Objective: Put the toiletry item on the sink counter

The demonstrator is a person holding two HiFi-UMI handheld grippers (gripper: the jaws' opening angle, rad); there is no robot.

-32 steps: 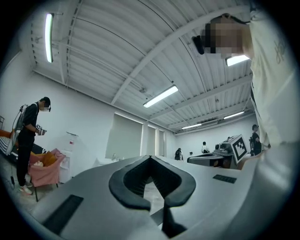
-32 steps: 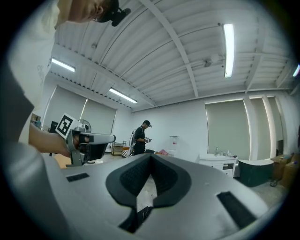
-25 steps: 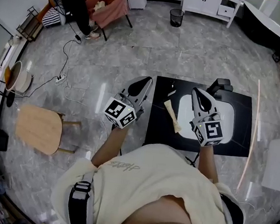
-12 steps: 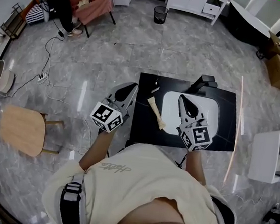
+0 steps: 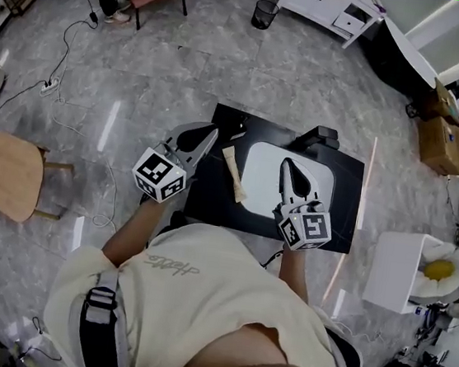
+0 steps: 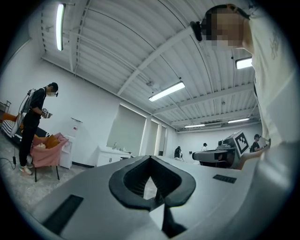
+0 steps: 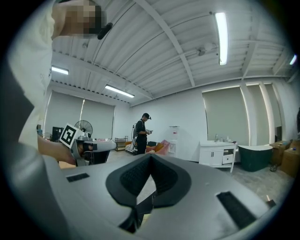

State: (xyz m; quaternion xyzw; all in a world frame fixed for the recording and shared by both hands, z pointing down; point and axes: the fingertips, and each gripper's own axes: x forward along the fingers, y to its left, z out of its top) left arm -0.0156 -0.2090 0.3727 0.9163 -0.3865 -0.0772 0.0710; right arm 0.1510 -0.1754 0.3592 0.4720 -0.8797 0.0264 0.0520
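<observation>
A cream-coloured toiletry tube (image 5: 233,173) lies flat on the black sink counter (image 5: 211,201), just left of the white basin (image 5: 261,174). My left gripper (image 5: 211,131) hangs over the counter's left edge, a little left of the tube and not touching it. Its jaws meet at the tips (image 6: 150,159) with nothing between them. My right gripper (image 5: 285,164) is over the basin, to the right of the tube, also shut and empty (image 7: 151,157). Both gripper views look up and out into the room, so neither shows the tube.
A black faucet (image 5: 318,137) stands at the counter's back edge. A wooden stool (image 5: 2,175) is on the floor at the left, with cables (image 5: 105,180) near it. A white bin (image 5: 414,272) is at the right, with cardboard boxes (image 5: 446,126) beyond. A person (image 6: 33,122) stands far off.
The head camera has swung, so the counter and both grippers sit further left and higher in the picture. Relative to the counter, the grippers and the tube have barely moved.
</observation>
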